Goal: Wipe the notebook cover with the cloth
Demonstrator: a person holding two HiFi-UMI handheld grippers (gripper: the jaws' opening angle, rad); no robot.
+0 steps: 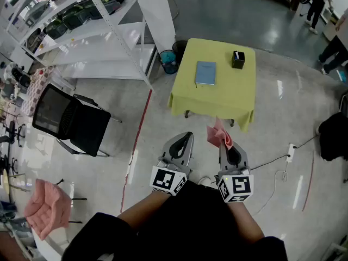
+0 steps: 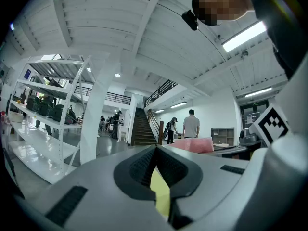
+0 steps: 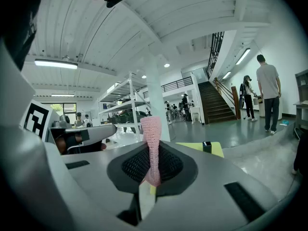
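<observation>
A blue notebook (image 1: 205,73) lies flat on a yellow-green table (image 1: 234,94) some way ahead of me, out of reach of both grippers. My right gripper (image 1: 227,147) is shut on a pink cloth (image 1: 219,135), which sticks up from its tips over the floor. In the right gripper view the cloth (image 3: 152,141) stands pinched between the jaws, with the table (image 3: 195,148) beyond it. My left gripper (image 1: 184,137) is beside the right one, shut and holding nothing. In the left gripper view the jaws meet at the tips, and the cloth (image 2: 194,144) shows to their right.
A small black box (image 1: 237,59) stands on the table's far right. A black chair (image 1: 70,119) and white shelving (image 1: 103,37) are at the left, and a bin (image 1: 169,62) sits by the table. Another pink cloth (image 1: 49,208) lies lower left. A cable with a power strip (image 1: 290,153) crosses the floor at the right.
</observation>
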